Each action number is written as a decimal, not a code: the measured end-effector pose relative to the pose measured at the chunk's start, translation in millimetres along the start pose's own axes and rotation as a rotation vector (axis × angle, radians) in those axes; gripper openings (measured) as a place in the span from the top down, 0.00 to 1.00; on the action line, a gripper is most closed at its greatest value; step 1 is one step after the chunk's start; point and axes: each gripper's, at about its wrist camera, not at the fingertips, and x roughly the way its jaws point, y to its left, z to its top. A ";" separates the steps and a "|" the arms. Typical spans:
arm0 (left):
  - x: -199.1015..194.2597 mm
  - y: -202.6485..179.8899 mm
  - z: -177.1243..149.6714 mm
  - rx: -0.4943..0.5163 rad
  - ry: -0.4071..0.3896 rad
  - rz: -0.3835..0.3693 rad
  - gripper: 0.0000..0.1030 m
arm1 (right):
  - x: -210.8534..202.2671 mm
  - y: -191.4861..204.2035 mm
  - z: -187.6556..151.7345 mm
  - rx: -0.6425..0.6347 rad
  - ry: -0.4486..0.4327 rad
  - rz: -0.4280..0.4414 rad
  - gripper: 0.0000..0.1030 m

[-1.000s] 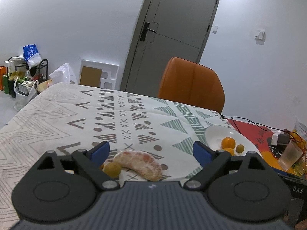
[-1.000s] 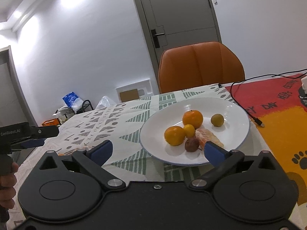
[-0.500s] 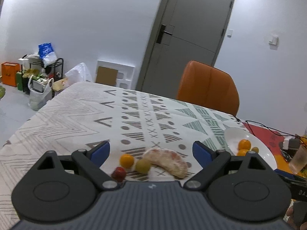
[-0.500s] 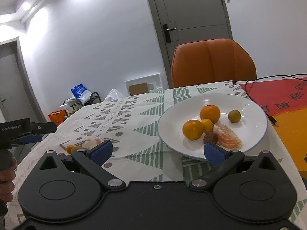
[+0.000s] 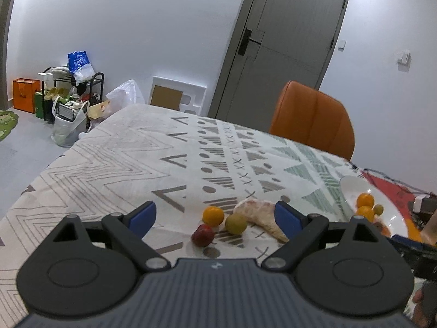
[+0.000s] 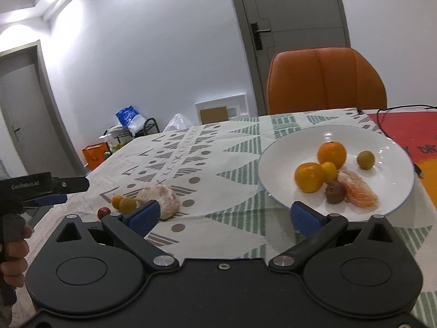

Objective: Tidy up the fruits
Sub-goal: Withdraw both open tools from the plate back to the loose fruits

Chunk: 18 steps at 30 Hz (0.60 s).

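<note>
A patterned cloth covers the table (image 6: 218, 164). The white plate (image 6: 300, 142) holds two oranges, a small yellow fruit, a green one, a brown one and a peeled segment. Four loose fruits (image 5: 215, 216) lie between the left gripper (image 5: 215, 216)'s spread, empty jaws. The right gripper (image 6: 225, 216) also stands apart, empty.
</note>
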 end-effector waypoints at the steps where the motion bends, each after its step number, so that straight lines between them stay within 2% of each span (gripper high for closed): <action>1: 1.6 0.0 -1.4 0.004 0.005 0.006 0.10 | 1.4 1.6 0.3 -0.002 0.004 0.006 0.00; 11: 15.6 10.2 -11.7 -0.002 0.057 0.007 0.10 | 17.4 16.7 0.1 -0.027 0.057 0.034 0.00; 14: 19.9 10.0 -13.6 0.008 0.067 0.007 0.12 | 23.1 21.3 -0.2 -0.039 0.076 0.046 0.00; 18: 24.0 9.7 -15.5 0.010 0.070 -0.004 0.20 | 29.8 25.5 -0.4 -0.047 0.093 0.057 0.00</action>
